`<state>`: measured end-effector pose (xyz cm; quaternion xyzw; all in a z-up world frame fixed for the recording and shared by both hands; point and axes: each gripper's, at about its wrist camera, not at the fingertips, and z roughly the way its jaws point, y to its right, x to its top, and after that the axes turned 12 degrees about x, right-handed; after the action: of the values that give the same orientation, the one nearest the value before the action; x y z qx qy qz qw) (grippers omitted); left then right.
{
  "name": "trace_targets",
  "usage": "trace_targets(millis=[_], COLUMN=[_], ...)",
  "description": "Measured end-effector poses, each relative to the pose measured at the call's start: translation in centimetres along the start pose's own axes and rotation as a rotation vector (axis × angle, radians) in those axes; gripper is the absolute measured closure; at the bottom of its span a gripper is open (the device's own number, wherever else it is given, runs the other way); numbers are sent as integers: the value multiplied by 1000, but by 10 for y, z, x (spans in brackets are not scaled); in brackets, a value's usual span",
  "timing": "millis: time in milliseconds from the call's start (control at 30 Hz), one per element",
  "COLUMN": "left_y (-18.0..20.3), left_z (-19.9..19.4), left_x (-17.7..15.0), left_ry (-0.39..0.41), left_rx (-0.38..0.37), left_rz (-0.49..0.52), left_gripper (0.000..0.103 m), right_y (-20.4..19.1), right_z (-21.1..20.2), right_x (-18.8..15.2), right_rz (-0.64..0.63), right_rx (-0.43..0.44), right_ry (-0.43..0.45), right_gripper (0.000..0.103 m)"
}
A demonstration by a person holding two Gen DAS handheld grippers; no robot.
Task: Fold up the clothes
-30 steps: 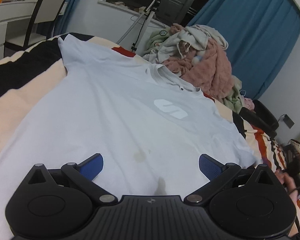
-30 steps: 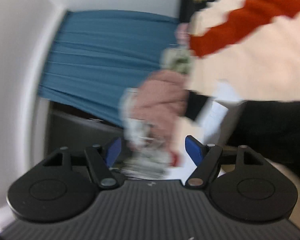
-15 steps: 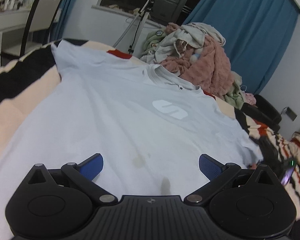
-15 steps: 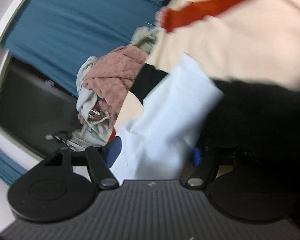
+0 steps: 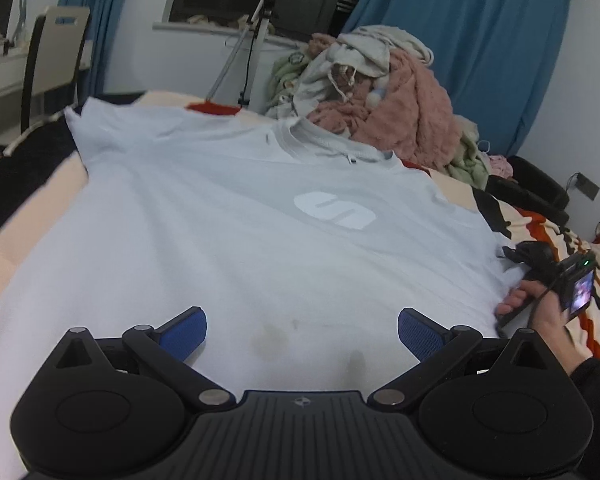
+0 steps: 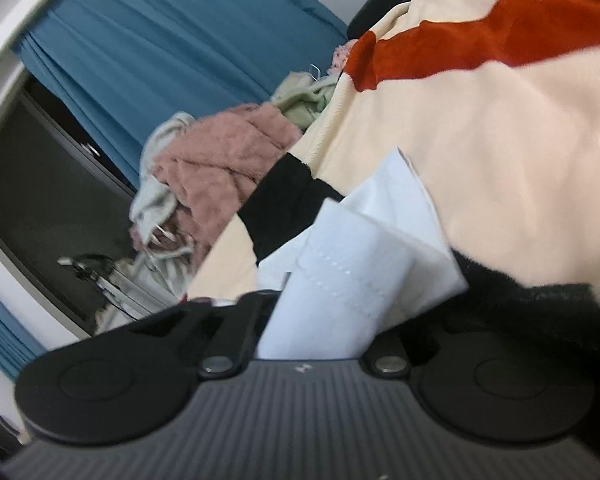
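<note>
A pale blue T-shirt (image 5: pixel 228 216) is laid flat, front side up, on a bed covered by a striped blanket (image 6: pixel 520 128) of cream, black and red. The collar is directed toward a pile of clothes (image 5: pixel 380 96) at the far end of the bed.

The left claw (image 5: pixel 302 330) is held over the lower part of the T-shirt with its jaws set wide. The fabric, with faint stains on it, is seen between the blue pads (image 5: pixel 184 332), but is not pressed by them.

The right claw (image 6: pixel 312 320) is positioned at the right-hand edge of the T-shirt, where a sleeve (image 6: pixel 360 264) is located. Its jaws have just been closing, and the hemmed sleeve fabric is now clamped between them; the stitched hem is seen rising out of the grip. In the left wrist view, the right claw (image 5: pixel 518 254) is seen at the same edge, carried by a hand (image 5: pixel 540 308).
</note>
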<state>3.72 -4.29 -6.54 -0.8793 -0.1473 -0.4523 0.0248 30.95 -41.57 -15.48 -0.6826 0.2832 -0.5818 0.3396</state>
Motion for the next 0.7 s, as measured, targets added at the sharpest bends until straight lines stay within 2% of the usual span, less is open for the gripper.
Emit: trace_targets(millis=[100,167,233,300,367,500,567,700], left_y=[-8,-15,-22,-31,-45,-74,-90,-127], left_z=[-16,-30,-45,-56,-63,-71,-71,-63], left_x=[9,16,23,29,33,41,45,52], left_ry=[71,132,178,192,186,168,159,135], left_rx=[10,5,-3,-13,-26,-17,0,14], left_rz=[-6,-21,-29,-34,-53,-78,-86,-185], left_gripper=[0,0,0,0,0,0,0,0], right_y=[-33,-66,-101,-140,-186,-275,-312,-361], right_z=[-2,-10,-16,-22,-25,-25,-17,12], right_x=[17,30,45,55,53,19,-13,-98], right_rz=[-200,-347,-407,-464,-579,-819,-939,-1119], right_rx=[-65,-76,-77,-80,-108,-165,-178,-169], right_ry=[-26,-24,-16,2,19,61,57,-36], right_gripper=[97,97,97,97,97,97,97,97])
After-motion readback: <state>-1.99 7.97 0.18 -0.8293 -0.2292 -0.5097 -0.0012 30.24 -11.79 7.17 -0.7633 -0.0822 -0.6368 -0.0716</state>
